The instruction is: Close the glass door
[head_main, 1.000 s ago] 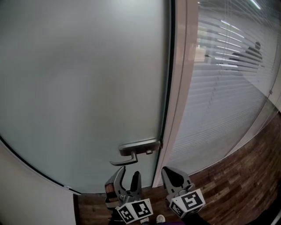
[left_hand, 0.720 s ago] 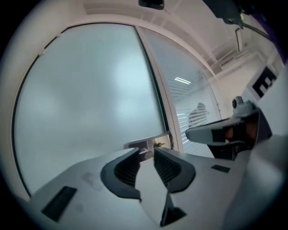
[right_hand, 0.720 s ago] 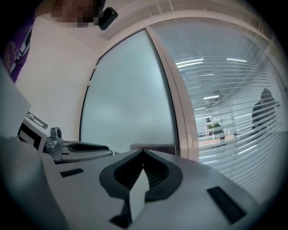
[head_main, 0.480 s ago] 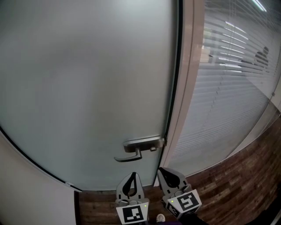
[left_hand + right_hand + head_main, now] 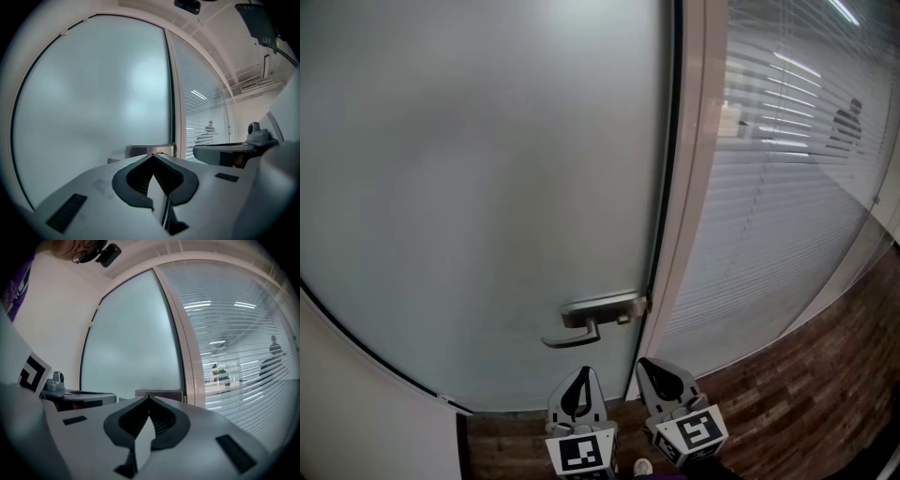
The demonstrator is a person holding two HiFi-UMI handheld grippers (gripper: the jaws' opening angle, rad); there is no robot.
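Note:
The frosted glass door [image 5: 487, 187] fills the left and middle of the head view, its right edge lying along the pale door frame [image 5: 689, 187]. A metal lever handle [image 5: 577, 336] hangs under its lock plate [image 5: 602, 307] low on the door. My left gripper [image 5: 581, 373] is just below the handle, jaws shut and empty, clear of the handle. My right gripper [image 5: 649, 366] is beside it under the frame, also shut on nothing. In the left gripper view the shut jaw tips [image 5: 152, 155] point at the lock plate [image 5: 143, 150]; in the right gripper view the tips [image 5: 149, 397] do the same.
A glass wall with white blinds [image 5: 787, 187] runs to the right of the frame, with a person's dim figure [image 5: 847, 120] behind it. Dark wood floor [image 5: 825, 394] lies below right. A pale wall [image 5: 356, 422] borders the door at lower left.
The left gripper, open and rolled on its side a second ago, has shut and turned upright, with nothing between its jaws. The right gripper has kept still.

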